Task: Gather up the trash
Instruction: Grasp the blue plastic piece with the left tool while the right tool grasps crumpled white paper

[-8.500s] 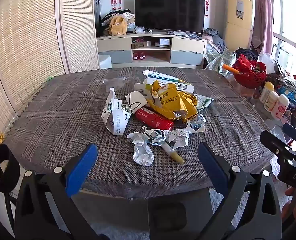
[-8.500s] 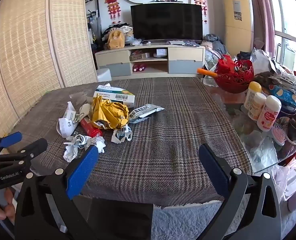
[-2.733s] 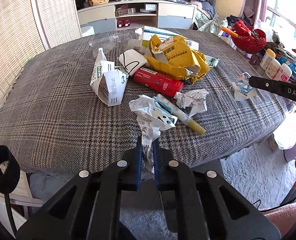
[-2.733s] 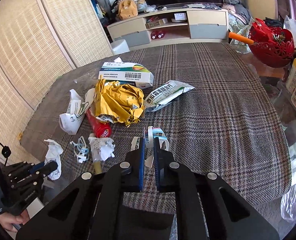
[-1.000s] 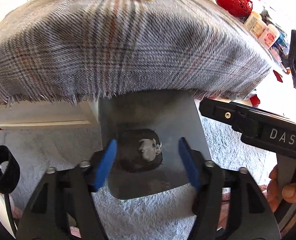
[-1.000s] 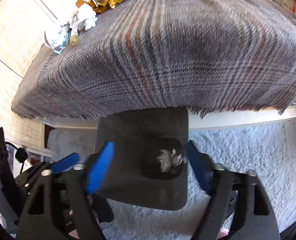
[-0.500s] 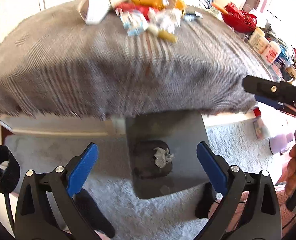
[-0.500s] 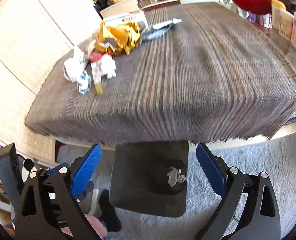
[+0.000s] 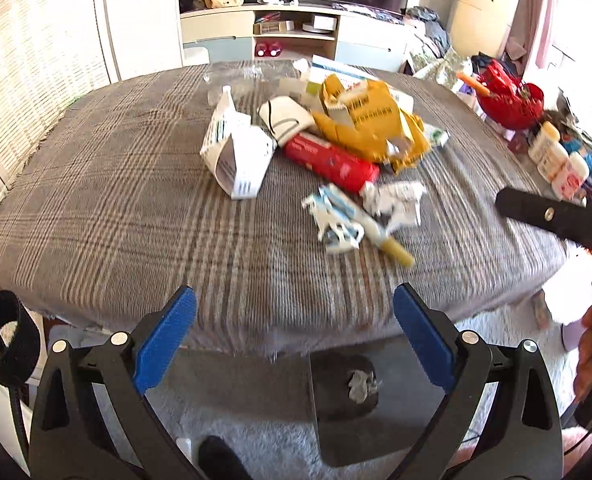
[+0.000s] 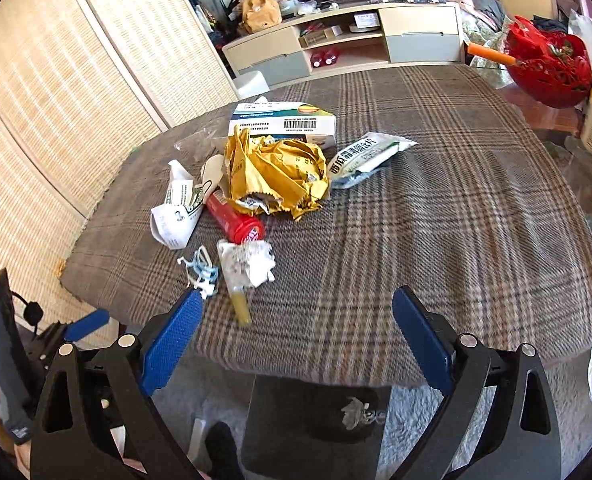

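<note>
Living-room tabletop [image 9: 95, 184] under plaid cloth, litter heaped mid-surface, dark bin [image 9: 376, 412] on the rug below the near edge

Left wrist view: left gripper [image 9: 293, 338] held back from the near edge, jaws spread wide and empty, probably lined up to choose a next piece; white folded paper [image 9: 237, 160], red tube [image 9: 330, 162], yellow wrapper [image 9: 370, 124], crumpled paper [image 9: 396, 200] and yellow-tipped stick [image 9: 388, 240] clustered together; bin directly beneath, likely for a short drop, one paper wad [image 9: 362, 386] inside. Right wrist view: right gripper [image 10: 298, 338] likewise wide open, gripping nothing; box [image 10: 283, 122] and foil sachet [image 10: 368, 156] behind the pile, well apart from both grippers
</note>
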`<state>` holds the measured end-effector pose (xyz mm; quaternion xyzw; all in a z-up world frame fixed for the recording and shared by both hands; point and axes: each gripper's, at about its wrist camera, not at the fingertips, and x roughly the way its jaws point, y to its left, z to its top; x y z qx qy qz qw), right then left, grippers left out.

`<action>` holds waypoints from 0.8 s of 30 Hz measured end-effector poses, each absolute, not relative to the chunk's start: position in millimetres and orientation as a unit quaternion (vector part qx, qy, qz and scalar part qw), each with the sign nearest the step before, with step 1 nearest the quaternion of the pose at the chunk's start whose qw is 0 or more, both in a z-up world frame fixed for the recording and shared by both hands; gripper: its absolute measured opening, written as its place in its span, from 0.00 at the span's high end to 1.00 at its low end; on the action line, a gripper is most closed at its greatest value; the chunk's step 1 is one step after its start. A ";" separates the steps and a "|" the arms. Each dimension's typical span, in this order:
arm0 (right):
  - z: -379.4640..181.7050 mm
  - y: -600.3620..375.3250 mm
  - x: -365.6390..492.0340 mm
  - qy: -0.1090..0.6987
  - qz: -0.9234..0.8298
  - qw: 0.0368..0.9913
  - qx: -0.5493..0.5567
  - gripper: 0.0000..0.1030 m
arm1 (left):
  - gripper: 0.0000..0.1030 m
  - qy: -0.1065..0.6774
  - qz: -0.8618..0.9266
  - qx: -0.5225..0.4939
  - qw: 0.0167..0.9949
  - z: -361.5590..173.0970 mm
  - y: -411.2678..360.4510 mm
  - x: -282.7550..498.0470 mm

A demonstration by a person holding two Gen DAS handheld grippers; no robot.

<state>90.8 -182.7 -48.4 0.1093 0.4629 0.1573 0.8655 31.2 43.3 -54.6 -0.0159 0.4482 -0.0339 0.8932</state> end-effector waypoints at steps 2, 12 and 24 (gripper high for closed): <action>-52.6 -181.3 99.5 0.468 0.158 0.861 0.118 0.07 | 0.10 0.452 -0.036 -0.023 0.891 -57.4 44.2 41.1; -75.7 -151.9 127.1 0.489 0.217 0.833 0.143 0.26 | 0.14 0.462 -0.047 -0.021 0.885 -74.5 38.8 65.8; -91.1 -128.5 139.5 0.505 0.230 0.822 0.126 0.82 | 0.14 0.463 -0.054 -0.024 0.885 -82.7 34.0 79.3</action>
